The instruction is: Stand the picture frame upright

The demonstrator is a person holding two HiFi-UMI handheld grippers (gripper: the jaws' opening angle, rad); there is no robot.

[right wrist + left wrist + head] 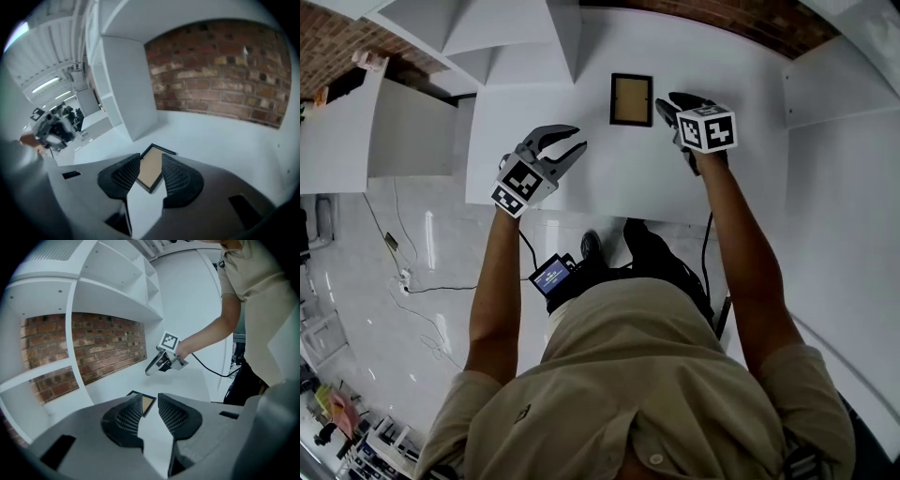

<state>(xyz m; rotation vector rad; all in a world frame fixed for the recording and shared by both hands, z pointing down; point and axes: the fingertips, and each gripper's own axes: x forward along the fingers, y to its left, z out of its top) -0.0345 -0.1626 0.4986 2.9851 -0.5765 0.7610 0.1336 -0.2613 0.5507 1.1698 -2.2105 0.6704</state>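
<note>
A small black picture frame [631,98] with a tan panel lies flat on the white table [600,183], toward its far side. My right gripper [667,111] hovers just right of the frame, jaws open and empty. In the right gripper view the frame [151,171] shows past the gap between the jaws of the right gripper [150,174]. My left gripper [575,141] is open and empty over the table, nearer and to the left of the frame. In the left gripper view, the frame [147,403] lies ahead between the jaws of the left gripper [150,411], and the right gripper [157,366] hangs beyond it.
White shelf units [516,33] stand at the table's back left, and an upright white panel [126,89] rises left of the frame. A brick wall [93,348] lies behind. The table's near edge [581,208] runs in front of the person's legs. Cables [422,281] lie on the floor.
</note>
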